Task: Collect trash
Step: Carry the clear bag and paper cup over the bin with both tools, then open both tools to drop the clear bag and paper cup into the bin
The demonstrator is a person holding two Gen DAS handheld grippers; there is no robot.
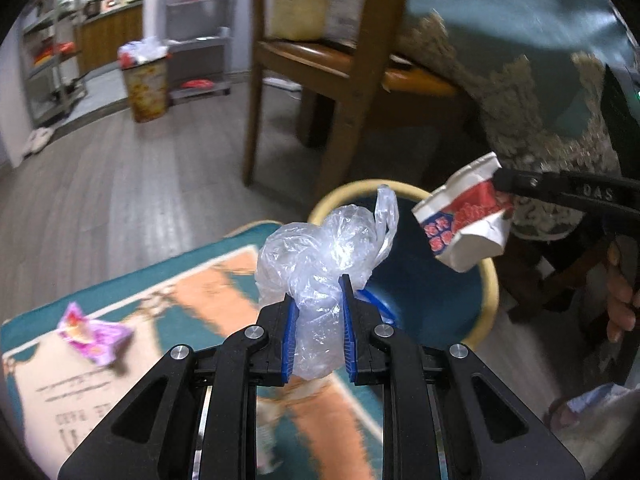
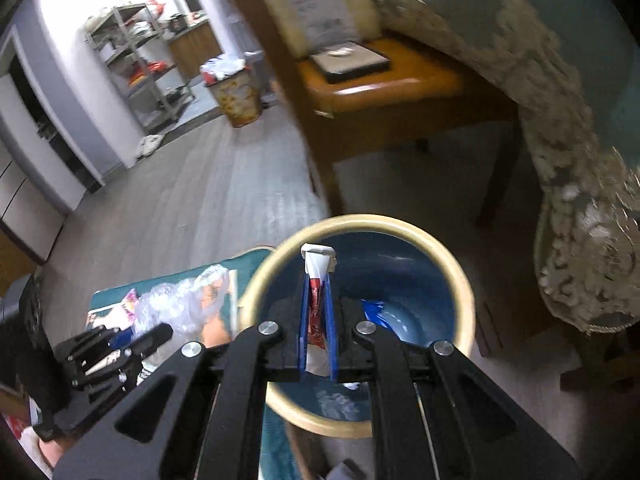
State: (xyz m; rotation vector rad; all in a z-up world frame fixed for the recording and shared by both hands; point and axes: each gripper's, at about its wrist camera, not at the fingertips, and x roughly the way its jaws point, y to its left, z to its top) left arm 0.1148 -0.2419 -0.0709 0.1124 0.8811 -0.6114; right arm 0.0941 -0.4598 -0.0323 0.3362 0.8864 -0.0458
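Our right hand-held gripper (image 2: 318, 312) is clamped narrow on a crushed red-and-white paper cup (image 2: 317, 276), held over the mouth of the blue waste bin (image 2: 464, 280). Our left hand-held gripper (image 1: 319, 312) pinches a crumpled clear plastic bag (image 1: 320, 256), just short of the bin rim, over the printed floor mat (image 1: 192, 304). A pink snack wrapper (image 1: 94, 334) lies loose on the mat, not yet collected. Risks: the bag is light and bulky, so it could catch on the pads or drift outside the rim if we release early. The cup looks centred enough. The two grippers are close; they could clash over the bin.
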